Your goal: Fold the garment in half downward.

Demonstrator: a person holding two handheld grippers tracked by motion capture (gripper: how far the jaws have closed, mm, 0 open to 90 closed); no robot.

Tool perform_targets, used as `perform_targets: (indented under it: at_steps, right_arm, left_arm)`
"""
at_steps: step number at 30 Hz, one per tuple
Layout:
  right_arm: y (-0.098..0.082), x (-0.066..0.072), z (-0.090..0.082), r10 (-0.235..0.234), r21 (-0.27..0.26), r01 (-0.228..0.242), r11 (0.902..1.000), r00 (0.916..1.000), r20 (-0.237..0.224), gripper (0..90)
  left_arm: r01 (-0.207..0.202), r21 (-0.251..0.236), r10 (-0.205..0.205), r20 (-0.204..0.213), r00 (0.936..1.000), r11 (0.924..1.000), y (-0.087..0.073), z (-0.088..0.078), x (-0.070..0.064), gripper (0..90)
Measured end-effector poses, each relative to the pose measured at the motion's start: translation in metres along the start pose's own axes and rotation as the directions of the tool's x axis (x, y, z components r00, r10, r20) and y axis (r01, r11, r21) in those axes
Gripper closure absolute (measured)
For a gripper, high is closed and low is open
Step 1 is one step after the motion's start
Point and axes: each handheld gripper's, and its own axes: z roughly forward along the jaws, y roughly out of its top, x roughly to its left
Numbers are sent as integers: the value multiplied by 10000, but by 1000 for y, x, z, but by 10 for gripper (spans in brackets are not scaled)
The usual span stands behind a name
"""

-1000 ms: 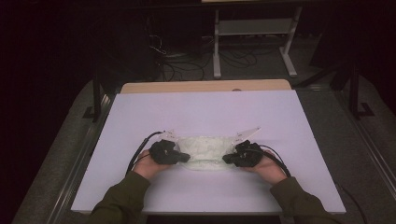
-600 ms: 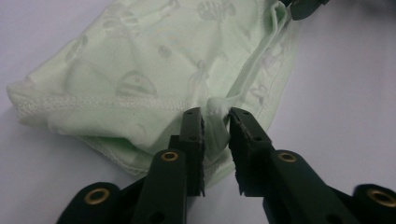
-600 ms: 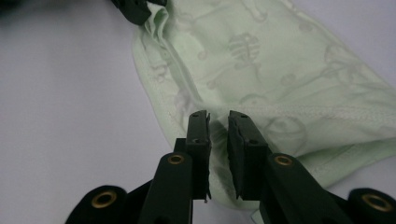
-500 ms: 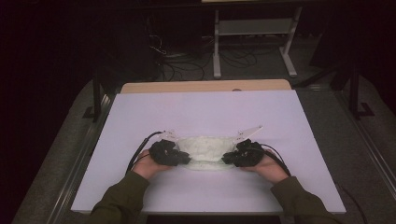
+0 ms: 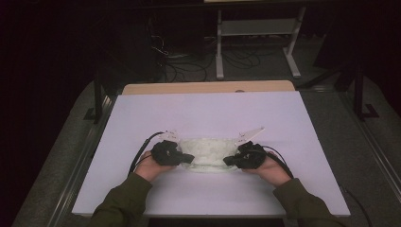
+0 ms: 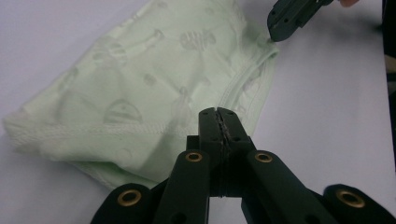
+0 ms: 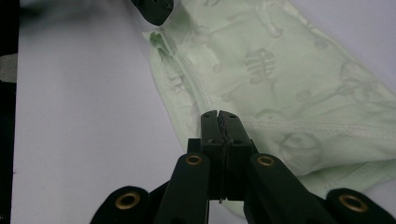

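A pale green patterned cloth (image 5: 208, 151) lies flat on the white table (image 5: 213, 113), near its front edge. My left gripper (image 5: 190, 158) rests at the cloth's left end and my right gripper (image 5: 228, 161) at its right end. Both have just been closing. In the left gripper view the black jaws (image 6: 218, 112) are pressed together on the cloth's stitched hem (image 6: 140, 128), with the right gripper's tip (image 6: 282, 28) at the far corner. In the right gripper view the jaws (image 7: 218, 114) are likewise shut on the hem (image 7: 299, 126), and the left gripper's tip (image 7: 154, 11) touches the far corner.
A wooden board edge (image 5: 208, 87) shows behind the table's far side. Beyond it on the dark floor are loose cables (image 5: 189, 66) and a white metal stand (image 5: 255, 28). Black cables (image 5: 139, 156) trail from both grippers across the table.
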Motion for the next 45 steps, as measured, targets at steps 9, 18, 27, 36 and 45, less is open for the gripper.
perform_targets:
  at_steps: [9, 18, 27, 36, 45]
  right_arm:
    - [-4, 2, 9, -200, 586, 213, 9981, 9995, -226, 887]
    - [-6, 3, 13, -270, 864, 288, 9958, 9994, -224, 887]
    - [-4, 2, 11, -248, 697, 266, 9972, 9993, -273, 865]
    - [4, 9, 10, -338, 267, 350, 9990, 9985, -441, 644]
    - [6, 17, 12, -524, 152, 530, 9985, 9979, -388, 337]
  left_arm:
    - [-180, 741, 171, 122, 9998, 9971, -3, 12, -3, 898]
    - [-177, 972, 176, 27, 9998, 9951, -6, 14, -1, 897]
    - [-33, 634, 30, 39, 10000, 9980, -5, 10, 1, 804]
    - [189, -23, -189, 40, 9998, 9998, -2, -1, 6, 608]
    - [274, -317, -285, -331, 9990, 9991, 2, -10, 10, 363]
